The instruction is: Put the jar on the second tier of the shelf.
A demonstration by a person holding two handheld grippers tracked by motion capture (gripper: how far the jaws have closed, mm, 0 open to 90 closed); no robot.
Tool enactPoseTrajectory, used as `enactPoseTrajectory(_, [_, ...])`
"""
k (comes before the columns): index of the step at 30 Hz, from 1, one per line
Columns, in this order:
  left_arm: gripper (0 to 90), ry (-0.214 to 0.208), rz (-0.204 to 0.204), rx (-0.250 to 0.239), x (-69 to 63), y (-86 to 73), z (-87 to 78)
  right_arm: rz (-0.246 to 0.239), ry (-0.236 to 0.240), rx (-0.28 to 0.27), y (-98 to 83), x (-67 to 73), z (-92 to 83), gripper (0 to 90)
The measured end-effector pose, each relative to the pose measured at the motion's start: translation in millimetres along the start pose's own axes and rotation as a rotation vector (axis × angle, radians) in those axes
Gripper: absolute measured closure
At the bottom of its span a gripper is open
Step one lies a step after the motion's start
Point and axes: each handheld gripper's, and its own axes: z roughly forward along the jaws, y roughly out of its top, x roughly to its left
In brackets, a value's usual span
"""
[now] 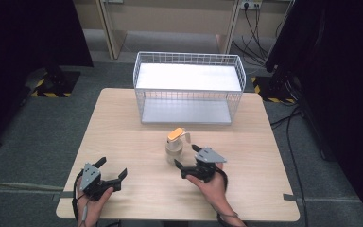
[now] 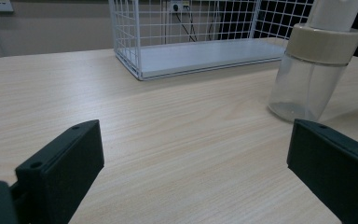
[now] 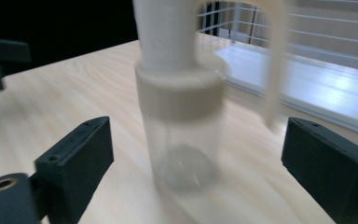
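- Your left gripper (image 1: 109, 172) rests with jaws wide and empty — the spray bottle (image 1: 175, 144) stands well off to its right.
- Your right gripper (image 1: 187, 160), also wide, has that upright bottle just ahead between its fingers (image 3: 74, 154) — it is nearer.

My left hand (image 1: 90, 201) holds the left tool (image 1: 109, 170) low over the near left of the desk (image 1: 123, 137), its jaws spread wide and angled up to the right. My right hand (image 1: 211, 185) holds the right tool (image 1: 185, 156) near the middle, jaws wide apart, pointing away from me.
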Motion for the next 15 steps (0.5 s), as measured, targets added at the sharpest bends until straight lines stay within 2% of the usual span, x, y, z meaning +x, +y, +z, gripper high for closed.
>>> enactPoseTrajectory(5, [3.1,0.001,0.000,-0.001,-0.7,0.0,0.1,0.015,-0.070,0.007,-30.1,-25.5,-73.7,4.4])
enactPoseTrajectory(6, [3.1,0.002,0.000,-0.002,-0.6,-0.1,0.0,0.021,-0.089,0.000,-34.9,-30.1,-85.5,4.2])
enactPoseTrajectory(7, [3.0,0.004,0.001,-0.003,-0.5,-0.1,-0.3,0.010,-0.128,-0.006,-42.1,-36.9,-104.3,3.7])
enactPoseTrajectory(8, [3.0,0.005,0.001,-0.004,-0.6,-0.2,-0.5,0.010,-0.128,-0.006,-42.1,-36.9,-104.3,3.7])
enactPoseTrajectory(12, [3.1,0.006,-0.001,0.000,-0.2,0.0,-0.1,0.013,-0.151,-0.033,-46.9,-43.9,-125.0,3.2])
enactPoseTrajectory(15, [3.0,0.006,-0.003,-0.002,0.0,-0.1,-0.3,0.010,-0.153,-0.040,-45.6,-44.1,-124.8,3.3])
